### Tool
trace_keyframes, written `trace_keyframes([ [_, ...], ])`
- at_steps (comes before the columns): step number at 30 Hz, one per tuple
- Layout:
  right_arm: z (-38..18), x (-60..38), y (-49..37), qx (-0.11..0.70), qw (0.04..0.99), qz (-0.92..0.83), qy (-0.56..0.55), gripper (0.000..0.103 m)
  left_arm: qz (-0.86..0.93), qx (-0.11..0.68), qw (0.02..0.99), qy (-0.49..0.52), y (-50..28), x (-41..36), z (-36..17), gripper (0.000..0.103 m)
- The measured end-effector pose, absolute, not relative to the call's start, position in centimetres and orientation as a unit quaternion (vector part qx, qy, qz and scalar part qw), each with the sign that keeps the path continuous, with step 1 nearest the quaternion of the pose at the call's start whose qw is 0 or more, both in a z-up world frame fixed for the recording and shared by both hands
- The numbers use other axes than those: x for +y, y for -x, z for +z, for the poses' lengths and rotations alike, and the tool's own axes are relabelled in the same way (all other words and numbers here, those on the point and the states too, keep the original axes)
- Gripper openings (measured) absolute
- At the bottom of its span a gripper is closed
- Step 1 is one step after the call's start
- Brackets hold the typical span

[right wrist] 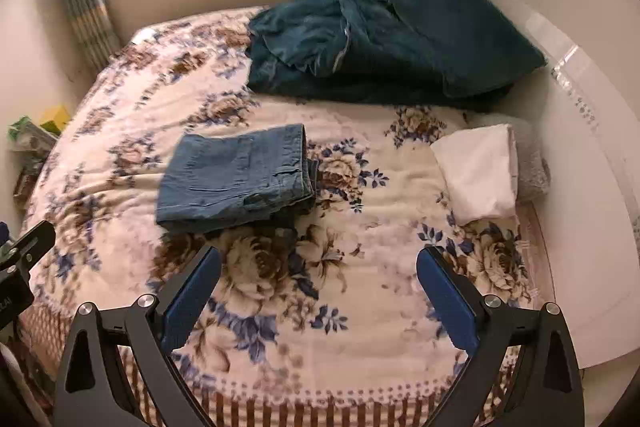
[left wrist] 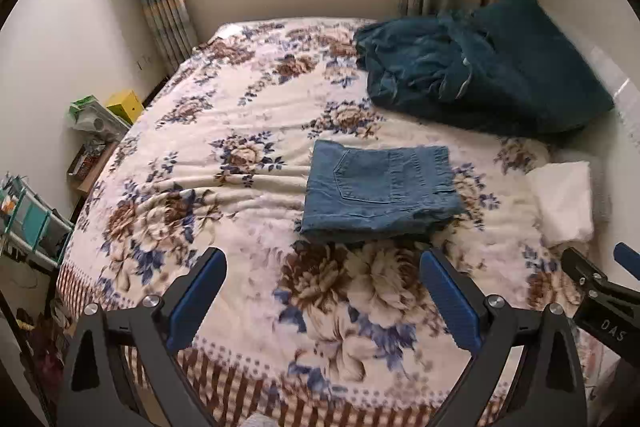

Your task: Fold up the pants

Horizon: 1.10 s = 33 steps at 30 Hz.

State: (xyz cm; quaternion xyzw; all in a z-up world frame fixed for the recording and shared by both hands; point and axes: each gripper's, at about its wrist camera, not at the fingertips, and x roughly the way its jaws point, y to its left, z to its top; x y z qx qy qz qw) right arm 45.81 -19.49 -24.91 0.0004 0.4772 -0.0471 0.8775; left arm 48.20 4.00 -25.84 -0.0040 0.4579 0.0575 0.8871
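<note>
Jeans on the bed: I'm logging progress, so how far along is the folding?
Done: the jeans lie as a compact folded stack on the floral blanket. In hand: nothing; left gripper and right gripper are open and clear of it. Left: nothing visible, unless the dark blue heap counts.

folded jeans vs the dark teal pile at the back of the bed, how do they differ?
The folded jeans are lighter, faded blue; the dark teal pile is deep teal. The jeans lie flat in a neat rectangle with a back pocket showing; the pile is rumpled and heaped. The jeans sit mid-bed, nearer the cameras; the pile is by the curtain. Both rest on the floral blanket, untouched by either tool.
</note>
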Motion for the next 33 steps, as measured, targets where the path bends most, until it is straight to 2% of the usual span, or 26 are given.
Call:
trace_keyframes([
  [9,-13.2,-19.6,-33.5,0.42,0.907,-0.019,0.012,0.1,0.047,0.407,0.912,0.009,-37.6,2.9,-16.5,0.099],
  [18,-3.2,-18.7,-24.5,0.381,0.925,0.007,0.01,0.1,0.048,0.373,0.926,0.021,-31.1,3.4,-9.2,0.099],
  [25,1.1,-17.7,-20.4,0.357,0.934,0.017,0.014,0.1,0.04,0.36,0.932,0.011,-28.4,3.7,-6.5,0.099],
  [31,2.1,-17.1,-19.4,0.359,0.933,0.021,0.009,0.1,0.043,0.352,0.935,0.011,-27.6,4.1,-5.9,0.099],
  [33,2.1,-17.2,-19.7,0.359,0.933,0.019,0.009,0.1,0.044,0.353,0.935,0.011,-27.7,4.4,-5.9,0.103],
])
